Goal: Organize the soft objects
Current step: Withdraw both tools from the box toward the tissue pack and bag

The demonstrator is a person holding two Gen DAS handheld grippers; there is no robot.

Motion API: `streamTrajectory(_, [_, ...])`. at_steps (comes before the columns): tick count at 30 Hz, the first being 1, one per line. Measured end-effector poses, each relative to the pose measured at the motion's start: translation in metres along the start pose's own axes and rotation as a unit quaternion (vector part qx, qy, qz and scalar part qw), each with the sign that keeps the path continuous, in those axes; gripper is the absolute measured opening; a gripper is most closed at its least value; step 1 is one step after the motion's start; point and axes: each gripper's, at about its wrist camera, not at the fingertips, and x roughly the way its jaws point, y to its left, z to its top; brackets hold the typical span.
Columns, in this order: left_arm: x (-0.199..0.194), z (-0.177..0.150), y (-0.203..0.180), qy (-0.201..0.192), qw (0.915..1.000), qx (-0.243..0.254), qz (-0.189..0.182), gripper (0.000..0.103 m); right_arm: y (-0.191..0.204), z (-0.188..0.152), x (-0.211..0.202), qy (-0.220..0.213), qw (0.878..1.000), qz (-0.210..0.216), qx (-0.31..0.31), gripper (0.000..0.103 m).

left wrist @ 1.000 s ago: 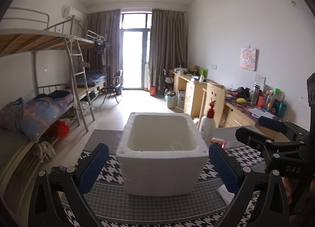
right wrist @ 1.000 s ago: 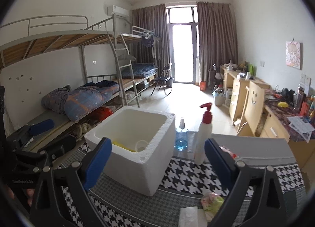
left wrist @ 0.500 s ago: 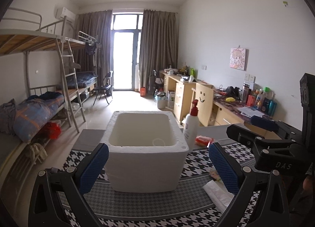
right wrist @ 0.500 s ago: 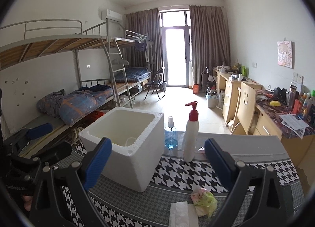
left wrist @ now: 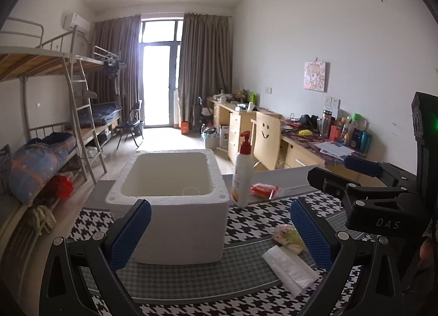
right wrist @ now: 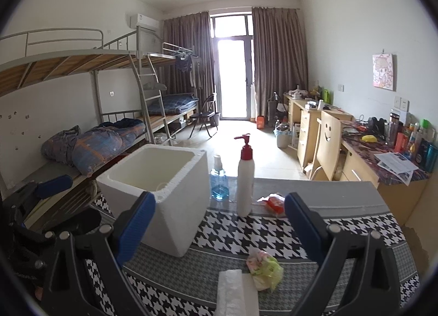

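Observation:
A white foam box (left wrist: pixel 169 198) (right wrist: pixel 161 192) stands open-topped on the houndstooth tablecloth (left wrist: pixel 246 223) (right wrist: pixel 241 233). In front of it, to the right, lie a crumpled pink-and-green soft bundle (left wrist: pixel 288 236) (right wrist: pixel 264 265) and a white tissue pack (left wrist: pixel 290 268) (right wrist: pixel 236 292). A red-and-white soft packet (left wrist: pixel 264 190) (right wrist: pixel 272 202) lies behind, beside the pump bottle (left wrist: pixel 242 171) (right wrist: pixel 245 176). My left gripper (left wrist: pixel 219 236) is open in front of the box. My right gripper (right wrist: pixel 220 231) is open above the bundle and tissue pack, holding nothing.
A blue spray bottle (right wrist: pixel 219 179) stands behind the box. Beyond the table, bunk beds (left wrist: pixel 41 113) line the left wall, and a cluttered desk (right wrist: pixel 383 151) with a wooden chair (left wrist: pixel 267 138) runs along the right wall.
Both grippers have drawn back from the foam box, which now looks smaller and further left. The bundle and tissue pack have come into fuller view. Both stay open.

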Motion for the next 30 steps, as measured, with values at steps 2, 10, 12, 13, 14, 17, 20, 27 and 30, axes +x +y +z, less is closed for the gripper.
streamTrajectory(2, [0.001, -0.003, -0.003, 0.001, 1.0000, -0.001, -0.001, 0.102, -0.003, -0.003, -0.002, 0.000, 1.000, -0.013, -0.002, 0.097])
streamTrajectory(10, [0.002, -0.011, -0.011, 0.002, 1.0000, 0.004, -0.006, 0.102, -0.014, -0.014, -0.009, 0.003, 1.000, -0.029, 0.008, 0.097])
streamTrajectory(12, [0.002, -0.012, -0.014, 0.003, 0.9999, 0.005, -0.010, 0.102, -0.015, -0.017, -0.010, 0.005, 0.999, -0.032, 0.009, 0.097])
streamTrajectory(13, [0.002, -0.013, -0.017, 0.003, 0.9999, 0.007, -0.011, 0.102, -0.016, -0.018, -0.011, 0.005, 0.999, -0.034, 0.009, 0.097])
streamTrajectory(14, [0.002, -0.013, -0.018, 0.003, 0.9999, 0.010, -0.012, 0.102, -0.016, -0.019, -0.011, 0.004, 0.999, -0.037, 0.009, 0.097])
streamTrajectory(17, [0.003, -0.018, -0.024, 0.005, 0.9998, 0.013, -0.016, 0.102, -0.020, -0.021, -0.013, 0.006, 0.999, -0.041, 0.012, 0.097])
streamTrajectory(20, [0.006, -0.021, -0.027, 0.013, 0.9996, 0.010, -0.022, 0.102, -0.026, -0.026, -0.014, 0.007, 0.999, -0.046, 0.016, 0.097])
streamTrajectory(27, [0.011, -0.026, -0.031, 0.025, 0.9992, 0.009, -0.028, 0.102, -0.035, -0.034, -0.014, 0.018, 0.998, -0.053, 0.020, 0.097])
streamTrajectory(30, [0.013, -0.029, -0.034, 0.029, 0.9991, 0.010, -0.031, 0.102, -0.039, -0.037, -0.012, 0.024, 0.998, -0.054, 0.024, 0.097])
